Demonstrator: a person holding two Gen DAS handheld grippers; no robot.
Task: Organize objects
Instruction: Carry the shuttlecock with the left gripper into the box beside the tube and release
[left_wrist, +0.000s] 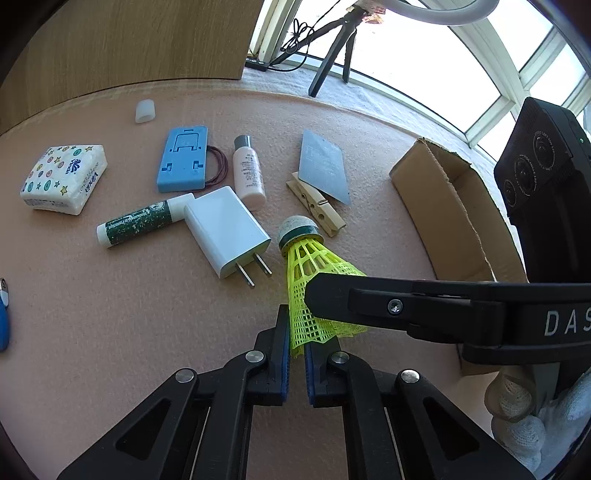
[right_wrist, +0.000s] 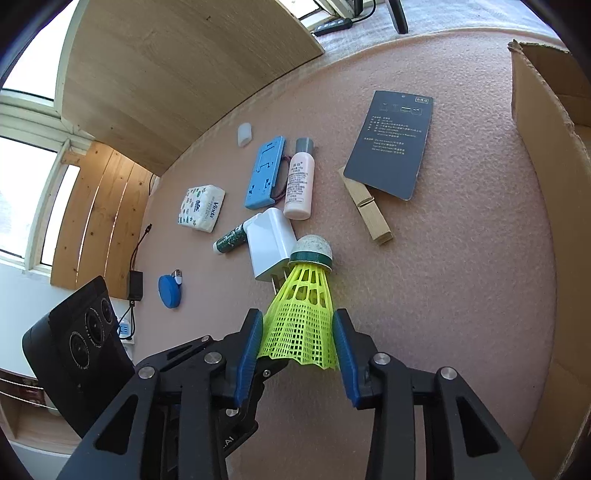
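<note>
Two grippers meet on one yellow shuttlecock (right_wrist: 301, 321), the landmark here, on a pink table (right_wrist: 461, 258). The largest item, an open cardboard box (left_wrist: 443, 199), stands to the shuttlecock's right. Beside its cork sits a white charger (left_wrist: 227, 230), with a grey card (right_wrist: 391, 144) and a wooden clothespin (right_wrist: 367, 212) beyond it. The right gripper (right_wrist: 299, 347) presses its blue pads against both sides of the mesh skirt. The left gripper (left_wrist: 296, 343) is closed on the skirt's rim, apparently pinching it, though the contact is partly hidden.
</note>
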